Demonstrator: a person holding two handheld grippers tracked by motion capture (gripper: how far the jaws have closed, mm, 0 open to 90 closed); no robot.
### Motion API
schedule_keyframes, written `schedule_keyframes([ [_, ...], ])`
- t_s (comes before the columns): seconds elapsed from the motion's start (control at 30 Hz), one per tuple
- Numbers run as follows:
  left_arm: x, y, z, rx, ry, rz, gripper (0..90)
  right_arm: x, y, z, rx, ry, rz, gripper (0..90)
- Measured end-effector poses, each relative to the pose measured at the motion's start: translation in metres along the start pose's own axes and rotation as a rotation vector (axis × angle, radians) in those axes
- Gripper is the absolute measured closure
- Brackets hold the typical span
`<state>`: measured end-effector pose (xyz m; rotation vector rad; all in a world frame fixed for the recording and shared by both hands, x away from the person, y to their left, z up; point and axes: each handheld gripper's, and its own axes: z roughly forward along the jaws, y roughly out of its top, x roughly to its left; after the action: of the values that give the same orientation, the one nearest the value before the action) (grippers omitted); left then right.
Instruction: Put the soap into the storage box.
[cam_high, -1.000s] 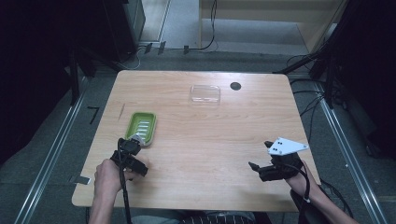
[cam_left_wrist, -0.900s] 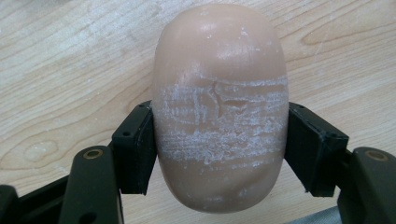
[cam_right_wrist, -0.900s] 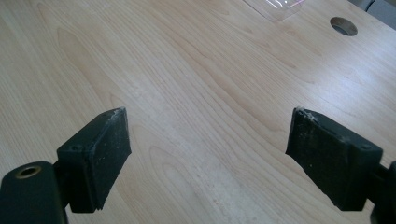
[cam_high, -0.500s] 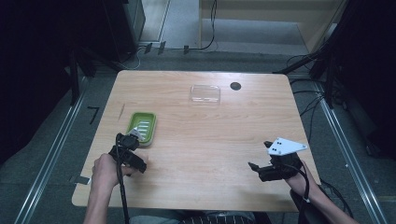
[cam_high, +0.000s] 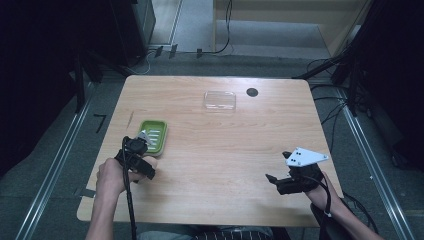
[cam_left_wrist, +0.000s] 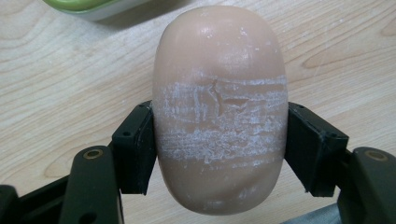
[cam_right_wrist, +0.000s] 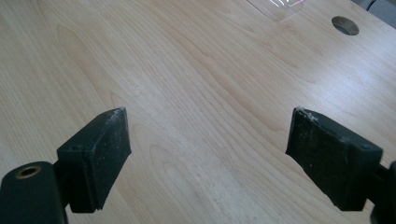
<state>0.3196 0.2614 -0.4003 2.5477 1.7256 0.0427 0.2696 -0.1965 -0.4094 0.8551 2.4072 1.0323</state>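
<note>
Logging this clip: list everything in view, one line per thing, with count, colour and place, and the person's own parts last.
soap bar: 1, beige-pink with white scuffing, clamped between the left gripper's jaws just above the table, near the dish
soap dish: 1, green, left half of the table, just beyond the left gripper
clear lid: 1, transparent, far middle of the table
cable hole: 1, dark, round, in the tabletop right of the clear lid
table: 1, light wood grain, centre of the high view
left gripper: 1, black, near left of the table, shut on the soap bar
right gripper: 1, black with a grey plate on top, near right of the table, jaws wide apart and empty
hands: 2, one on each gripper, entering from the bottom edge
</note>
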Motion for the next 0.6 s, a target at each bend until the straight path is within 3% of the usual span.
schedule_keyframes([
  [0.6, -0.001, 0.017, -0.013, -0.033, 0.009, 0.023, 33.5, 0.000, 0.000, 0.000, 0.000, -0.003, 0.000, 13.5],
])
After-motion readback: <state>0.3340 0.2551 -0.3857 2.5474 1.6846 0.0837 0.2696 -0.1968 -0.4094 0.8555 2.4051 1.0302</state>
